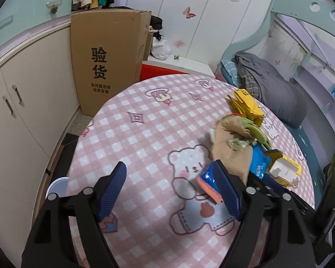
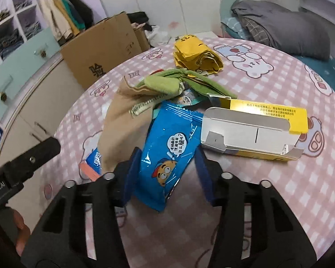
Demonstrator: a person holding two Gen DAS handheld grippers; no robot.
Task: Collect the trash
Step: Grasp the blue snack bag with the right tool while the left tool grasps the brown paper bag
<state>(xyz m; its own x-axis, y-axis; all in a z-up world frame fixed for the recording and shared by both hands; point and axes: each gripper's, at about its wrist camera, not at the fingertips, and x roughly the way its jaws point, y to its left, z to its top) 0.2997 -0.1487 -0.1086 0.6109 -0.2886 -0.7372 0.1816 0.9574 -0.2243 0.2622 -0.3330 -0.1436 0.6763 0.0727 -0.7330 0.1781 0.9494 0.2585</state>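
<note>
Both right hand-held gripper (image 2: 165, 169) pads flank blue wrapper (image 2: 167, 156); left hand-held gripper (image 1: 167, 192) spread.

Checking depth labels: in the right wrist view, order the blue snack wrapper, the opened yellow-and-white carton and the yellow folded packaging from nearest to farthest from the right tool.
1. Blue snack wrapper, between the right tool fingers.
2. Opened carton, beyond, to the right.
3. Yellow folded packaging, farthest, toward the table's far edge.
</note>
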